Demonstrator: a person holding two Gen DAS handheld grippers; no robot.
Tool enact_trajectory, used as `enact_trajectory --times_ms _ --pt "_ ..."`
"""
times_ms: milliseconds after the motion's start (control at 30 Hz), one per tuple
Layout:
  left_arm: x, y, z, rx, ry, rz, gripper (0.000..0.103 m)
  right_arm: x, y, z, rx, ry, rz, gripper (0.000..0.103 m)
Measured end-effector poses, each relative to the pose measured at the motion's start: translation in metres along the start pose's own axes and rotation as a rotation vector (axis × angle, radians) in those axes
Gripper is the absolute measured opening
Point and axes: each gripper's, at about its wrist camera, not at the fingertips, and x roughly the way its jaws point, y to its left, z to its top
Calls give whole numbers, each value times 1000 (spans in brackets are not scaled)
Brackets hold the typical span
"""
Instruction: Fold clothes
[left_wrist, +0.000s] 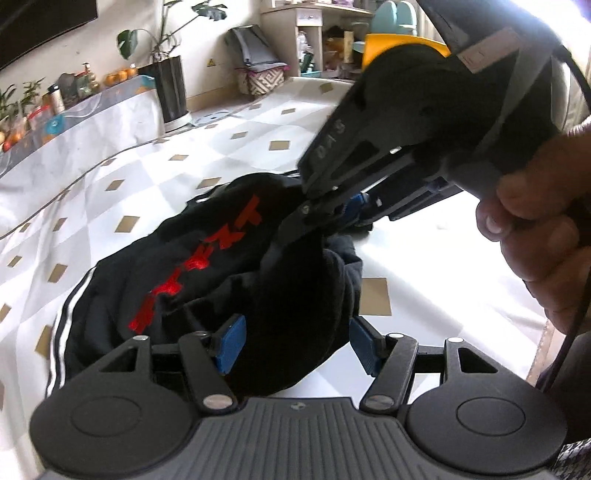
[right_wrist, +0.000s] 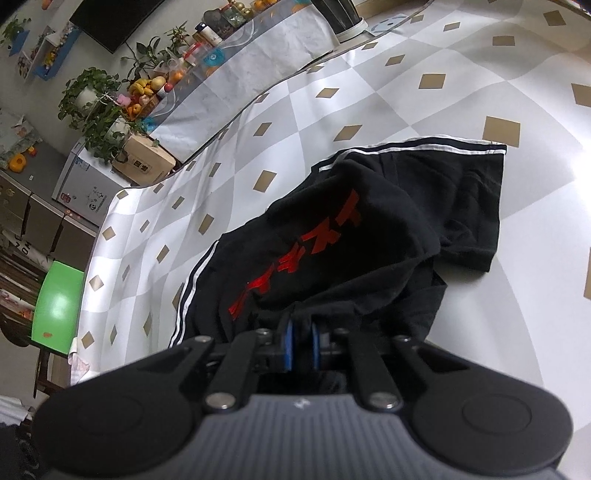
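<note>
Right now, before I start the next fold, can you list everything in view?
black shirt: one, black with red lettering and white-striped trim, bunched on the table.
tablecloth: one, white and grey checks with tan diamonds, covering the table.
plant pot: one, dark, on the floor beyond the table.
green stool: one, bright green, beside the table's far end.
fruit: several pieces, yellow and orange, on the side counter.
left hand-held gripper: one, black with blue pads, open around a fold of the shirt.
right hand-held gripper: one, black with blue pads, shut on shirt fabric.
</note>
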Motion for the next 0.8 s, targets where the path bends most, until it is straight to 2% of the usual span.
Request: enact_trajectory --times_ms 67,133,233,267,367,533,667,800 --pt "9 -5 0 21 21 -12 61 0 0 0 2 1 3 9" --pt "18 -10 -1 47 53 -9 48 0 1 1 0 2 5 9" --pt "25 -14 -4 42 73 -38 38 1 1 1 -2 4 10 9" --pt "26 -15 -4 43 72 -40 32 1 2 2 0 3 14 9" --pt "26 -15 -7 45 79 -24 6 0 4 2 -5 -6 15 9" --pt "15 -10 -10 18 72 -3 4 -5 2 5 17 -42 11 9" --pt "1 -5 -11 20 82 50 4 -10 3 7 25 -80 6 9" --pt "-17 16 -8 -33 110 110 4 -19 -2 11 50 -136 -23 9"
